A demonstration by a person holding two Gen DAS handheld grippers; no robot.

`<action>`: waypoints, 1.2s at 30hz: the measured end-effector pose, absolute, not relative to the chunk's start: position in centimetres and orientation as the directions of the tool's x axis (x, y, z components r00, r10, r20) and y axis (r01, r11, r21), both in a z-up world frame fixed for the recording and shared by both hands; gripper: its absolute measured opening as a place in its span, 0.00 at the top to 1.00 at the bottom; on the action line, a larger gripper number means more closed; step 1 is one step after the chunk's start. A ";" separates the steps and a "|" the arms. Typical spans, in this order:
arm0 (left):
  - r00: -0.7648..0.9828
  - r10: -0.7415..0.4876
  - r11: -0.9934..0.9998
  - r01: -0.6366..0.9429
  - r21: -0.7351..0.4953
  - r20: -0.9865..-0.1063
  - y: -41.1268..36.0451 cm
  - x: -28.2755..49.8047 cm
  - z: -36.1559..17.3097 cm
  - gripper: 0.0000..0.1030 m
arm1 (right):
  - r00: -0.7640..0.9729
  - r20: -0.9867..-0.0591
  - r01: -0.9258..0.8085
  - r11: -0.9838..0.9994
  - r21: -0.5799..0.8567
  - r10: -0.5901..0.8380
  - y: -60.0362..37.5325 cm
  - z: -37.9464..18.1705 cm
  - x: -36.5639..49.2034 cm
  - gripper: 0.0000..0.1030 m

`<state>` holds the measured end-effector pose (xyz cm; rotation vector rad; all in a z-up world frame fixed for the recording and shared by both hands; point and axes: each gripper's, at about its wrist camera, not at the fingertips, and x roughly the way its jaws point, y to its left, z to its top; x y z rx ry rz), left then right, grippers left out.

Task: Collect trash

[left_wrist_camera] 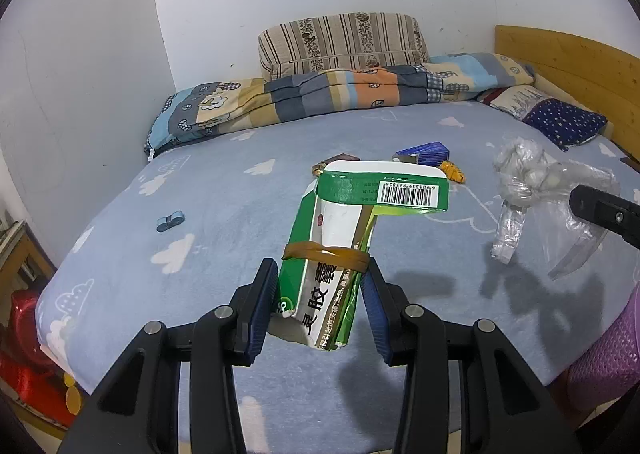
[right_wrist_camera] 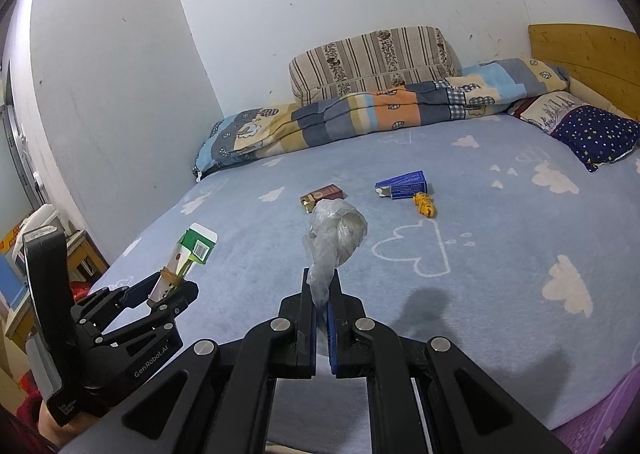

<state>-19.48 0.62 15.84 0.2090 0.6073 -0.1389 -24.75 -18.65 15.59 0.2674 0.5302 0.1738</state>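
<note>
A crumpled green and white carton with a brown rubber band around it is clamped upright in my left gripper, above the blue bedsheet. The right wrist view shows that same left gripper and carton at the lower left. My right gripper is shut on the neck of a clear plastic bag with a pale wad inside, held over the bed. Farther back on the sheet lie a dark red pack, a blue box and a small yellow item.
A small blue-grey object lies on the sheet at the left. A folded quilt, a striped cushion and a starry pillow line the far side, beside a wooden headboard. A purple basket stands off the bed's near right corner.
</note>
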 end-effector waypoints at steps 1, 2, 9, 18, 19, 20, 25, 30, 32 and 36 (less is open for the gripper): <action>0.813 -0.069 0.969 0.191 0.154 -0.579 0.6 -19.5 15.8 0.60 | 0.849 -0.475 -0.093 0.950 0.296 0.232 -18.7 15.6 -24.7 0.96; 0.812 -0.070 0.969 0.192 0.153 -0.579 0.6 -19.5 15.8 0.60 | 0.849 -0.476 -0.092 0.950 0.298 0.231 -18.7 15.6 -24.7 0.96; 0.812 -0.069 0.969 0.192 0.154 -0.579 0.5 -19.6 15.8 0.60 | 0.848 -0.477 -0.086 0.949 0.303 0.229 -18.7 15.6 -24.7 0.96; 0.806 -0.129 0.957 0.254 0.141 -0.578 -0.8 -19.9 16.1 0.66 | 0.859 -0.464 -0.063 0.944 0.325 0.217 -19.6 16.2 -25.1 0.96; 0.808 -0.146 0.951 0.274 0.145 -0.571 -1.3 -20.2 16.2 0.66 | 0.865 -0.454 -0.056 0.941 0.335 0.213 -20.1 16.6 -25.5 0.96; 0.805 -0.163 0.946 0.291 0.140 -0.571 -1.7 -20.3 16.3 0.66 | 0.877 -0.436 -0.046 0.937 0.346 0.203 -20.9 17.1 -26.3 0.96; 0.756 -0.245 0.930 0.360 0.072 -0.607 -3.2 -20.3 15.9 0.66 | 0.908 -0.389 0.019 0.911 0.411 0.157 -24.8 18.4 -30.1 0.96; 0.654 -0.273 0.948 0.309 -0.081 -0.706 -0.2 -16.8 14.4 0.64 | 0.907 -0.405 0.084 0.896 0.435 0.112 -27.4 17.6 -32.4 0.96; 0.624 -0.254 0.959 0.264 -0.107 -0.739 1.1 -15.5 13.3 0.64 | 0.901 -0.419 0.098 0.886 0.454 0.115 -27.9 17.0 -32.4 0.96; 0.552 -0.283 0.959 0.185 -0.216 -0.784 3.7 -14.0 11.6 0.62 | 0.899 -0.418 0.093 0.873 0.479 0.133 -28.3 16.5 -32.1 0.96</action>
